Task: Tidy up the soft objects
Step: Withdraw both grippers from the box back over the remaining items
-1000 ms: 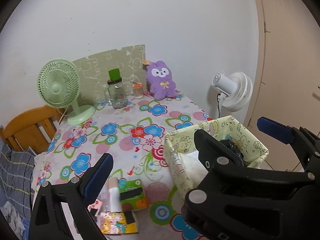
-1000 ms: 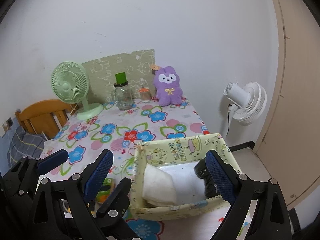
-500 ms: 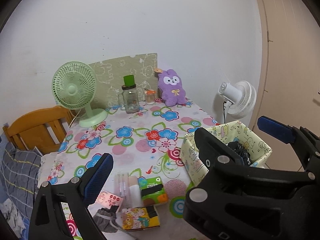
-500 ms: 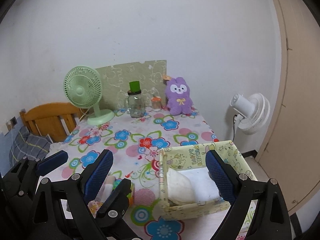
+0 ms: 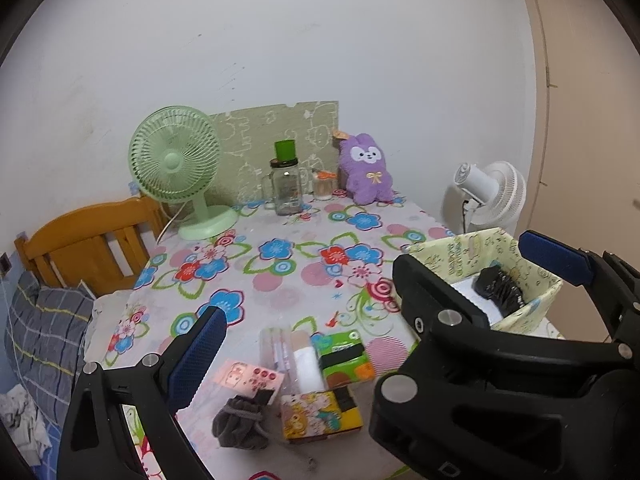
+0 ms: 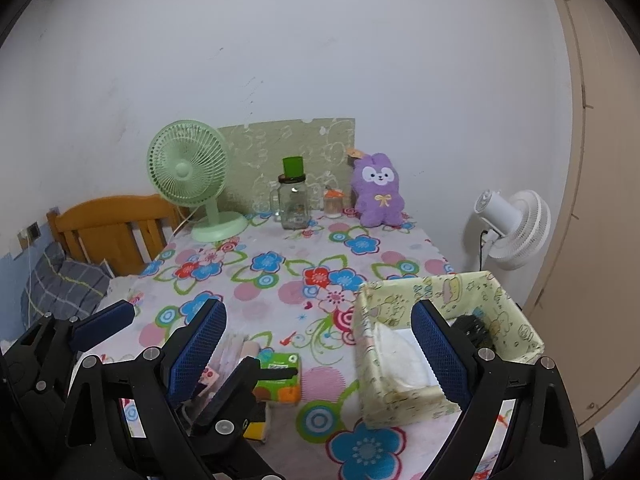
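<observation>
Below the left gripper, left wrist view: a cluster of small things lies on the table (image 5: 280, 280) between and just under the two fingers.
Left gripper (image 5: 372, 292): wide open, holding nothing; one blue pad sits low at the left, the other high at the right.
Grey pouch (image 5: 240, 424): bunched drawstring cloth, nearest the camera, just right of the left-hand finger; no clear long axis.
Green packet (image 5: 344, 356): just beyond the pouch and to its right, long axis running roughly across the gripper's opening.
Yellow packet (image 5: 320, 416): touching or almost touching the pouch on its right side.
Fabric box (image 5: 536, 300): off to the right, partly behind the right gripper's body, with a black bundle (image 5: 498, 286) inside.
Right wrist view, right gripper (image 6: 320, 348): also wide open and empty.
Fabric box in this view: straight ahead and slightly right, its near wall under the right-hand finger; a white folded cloth (image 6: 400, 356) lies inside.
Green packet in this view (image 6: 280, 376): ahead and left of centre, partly hidden by the left gripper's frame.
Nearer gripper, as a judgement: the left one sits closer to the loose cluster, the right one closer to the box.
Coming move, as a judgement: the left gripper needs to drop forward and down onto the pouch, then carry rightward to the box.
</observation>
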`<state>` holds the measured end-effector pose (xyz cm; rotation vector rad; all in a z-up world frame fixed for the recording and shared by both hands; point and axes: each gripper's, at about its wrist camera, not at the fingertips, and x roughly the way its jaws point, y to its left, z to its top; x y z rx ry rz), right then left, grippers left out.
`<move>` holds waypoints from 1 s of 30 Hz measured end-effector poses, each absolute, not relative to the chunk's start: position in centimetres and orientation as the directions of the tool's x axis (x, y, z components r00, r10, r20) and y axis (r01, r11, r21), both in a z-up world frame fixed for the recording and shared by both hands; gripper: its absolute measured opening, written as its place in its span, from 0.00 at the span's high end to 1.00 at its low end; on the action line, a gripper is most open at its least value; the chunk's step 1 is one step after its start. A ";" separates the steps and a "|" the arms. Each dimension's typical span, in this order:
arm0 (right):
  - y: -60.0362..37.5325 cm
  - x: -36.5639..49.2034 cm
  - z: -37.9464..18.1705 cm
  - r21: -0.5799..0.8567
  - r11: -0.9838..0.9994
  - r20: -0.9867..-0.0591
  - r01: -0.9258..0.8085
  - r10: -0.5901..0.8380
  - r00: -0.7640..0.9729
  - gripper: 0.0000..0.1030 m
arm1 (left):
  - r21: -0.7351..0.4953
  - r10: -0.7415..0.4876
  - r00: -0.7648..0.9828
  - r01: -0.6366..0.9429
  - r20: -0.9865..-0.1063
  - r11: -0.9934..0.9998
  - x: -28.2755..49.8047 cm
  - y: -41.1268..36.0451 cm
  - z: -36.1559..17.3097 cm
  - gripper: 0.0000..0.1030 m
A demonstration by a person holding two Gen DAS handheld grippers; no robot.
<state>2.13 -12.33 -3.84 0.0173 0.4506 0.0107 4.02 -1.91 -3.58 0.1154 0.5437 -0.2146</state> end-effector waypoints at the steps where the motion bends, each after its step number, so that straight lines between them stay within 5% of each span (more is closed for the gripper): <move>1: -12.1 2.1 -4.0 0.015 1.000 -0.432 -0.007 0.013 0.902 0.07 | 0.054 -0.167 0.837 0.228 -0.521 0.972 3.9 -1.8 -3.8 0.04; 30: -7.2 3.1 -12.4 0.027 0.995 -0.454 -0.096 0.097 0.886 0.07 | 0.017 -0.090 0.815 0.122 -0.572 0.992 4.1 3.9 -12.0 0.04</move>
